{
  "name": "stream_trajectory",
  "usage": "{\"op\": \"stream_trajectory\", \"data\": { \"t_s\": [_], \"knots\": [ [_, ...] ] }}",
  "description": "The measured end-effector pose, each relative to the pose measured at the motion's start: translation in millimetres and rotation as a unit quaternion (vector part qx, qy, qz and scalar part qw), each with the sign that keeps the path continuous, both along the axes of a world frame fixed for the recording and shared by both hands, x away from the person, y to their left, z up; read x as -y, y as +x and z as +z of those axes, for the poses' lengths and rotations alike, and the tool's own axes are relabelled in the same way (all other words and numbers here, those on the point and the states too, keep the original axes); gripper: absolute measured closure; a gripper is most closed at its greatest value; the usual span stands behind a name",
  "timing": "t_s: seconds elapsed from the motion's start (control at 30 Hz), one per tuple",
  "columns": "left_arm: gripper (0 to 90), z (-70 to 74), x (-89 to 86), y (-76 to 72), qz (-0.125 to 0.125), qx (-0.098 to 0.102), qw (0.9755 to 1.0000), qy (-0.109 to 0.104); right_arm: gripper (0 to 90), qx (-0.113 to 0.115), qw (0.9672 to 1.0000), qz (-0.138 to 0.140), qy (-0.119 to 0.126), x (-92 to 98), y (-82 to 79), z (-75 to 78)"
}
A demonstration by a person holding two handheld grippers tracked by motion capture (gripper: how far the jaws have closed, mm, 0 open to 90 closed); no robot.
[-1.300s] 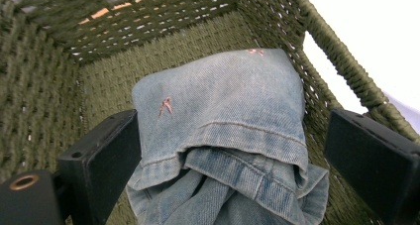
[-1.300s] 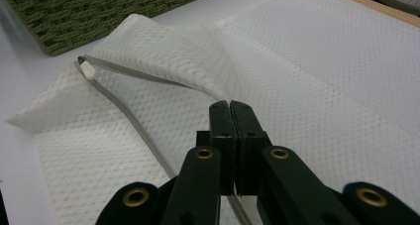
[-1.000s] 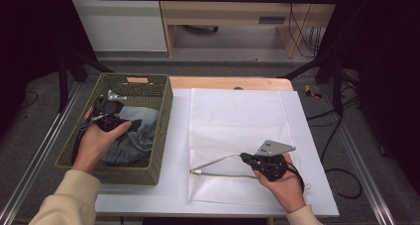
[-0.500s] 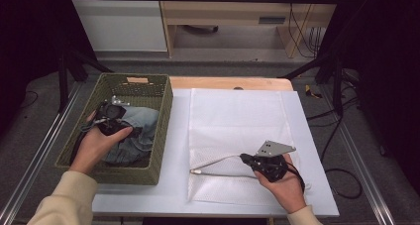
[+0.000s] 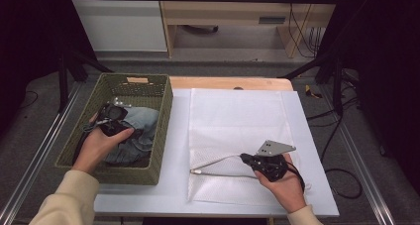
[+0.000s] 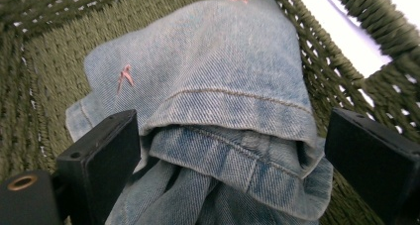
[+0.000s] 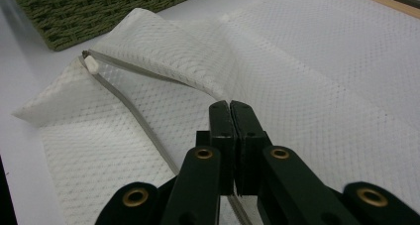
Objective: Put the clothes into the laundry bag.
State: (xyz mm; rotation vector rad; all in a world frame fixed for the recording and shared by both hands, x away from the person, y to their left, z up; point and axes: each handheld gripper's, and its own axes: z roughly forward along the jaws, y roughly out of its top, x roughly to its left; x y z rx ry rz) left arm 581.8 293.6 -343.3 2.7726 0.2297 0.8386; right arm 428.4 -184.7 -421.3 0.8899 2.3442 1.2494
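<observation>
The jeans [image 6: 213, 116] lie folded in the green basket [image 5: 163, 131] at the tabletop's left; our left tool [image 5: 111, 120] has edged nearer them, jaws wide astride the folded cloth — not yet gripping. Our right tool [image 7: 230, 111] stays clamped on the mesh laundry bag [image 5: 237, 126] — mouth lifted, ready for loading.

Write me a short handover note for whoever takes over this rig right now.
Left gripper: open, fingers either side of the folded jeans in the green basket; no grip yet.
Right gripper: shut on the upper edge of the white mesh bag, lifting its zipped mouth open.
Done: bag laid flat, mouth held open.
Left: probably grasp the jeans, lift them out, and put them into the bag.
</observation>
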Motion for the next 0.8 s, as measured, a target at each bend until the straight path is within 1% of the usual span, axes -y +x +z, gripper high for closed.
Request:
{"op": "stream_trajectory", "data": {
  "t_s": [0.13, 0.27, 0.4, 0.47, 0.53, 0.63, 0.7, 0.8],
  "knots": [
    [5.6, -5.0, -2.4, 7.6, -0.01, 0.0, 0.9999, 0.014, 88.9, -0.002, 1.0, -0.001, 0.001, 0.9, 0.4, 0.1],
    [5.0, -9.1, -5.3, 14.4, -0.024, -0.004, 0.9996, 0.014, 88.9, -0.002, 1.0, 0.0, 0.002, 1.6, 0.9, -0.2],
    [4.8, -16.4, -4.8, 19.1, -0.027, -0.01, 0.9995, 0.012, 88.9, -0.003, 1.0, 0.001, 0.003, 1.5, 1.4, -0.5],
    [4.8, -19.5, -3.0, 20.1, -0.025, -0.008, 0.9995, 0.015, 88.8, -0.004, 1.0, 0.002, 0.002, 1.3, 1.2, -0.5],
    [4.8, -23.7, -0.4, 21.4, -0.025, -0.012, 0.9996, 0.011, 88.8, -0.004, 1.0, 0.002, 0.002, 1.3, 1.0, -0.6],
    [4.7, -27.1, 2.2, 25.1, -0.032, -0.014, 0.9992, 0.02, 88.8, -0.004, 1.0, 0.002, 0.002, 1.2, 1.8, -1.0],
    [4.9, -26.5, 2.3, 27.1, -0.034, -0.009, 0.999, 0.026, 88.8, -0.004, 1.0, 0.002, 0.002, 1.3, 1.8, -0.8],
    [4.7, -28.1, 1.9, 29.8, -0.04, -0.01, 0.9987, 0.028, 88.7, -0.005, 1.0, 0.002, 0.003, 1.9, 1.5, -0.3]
  ]
}}
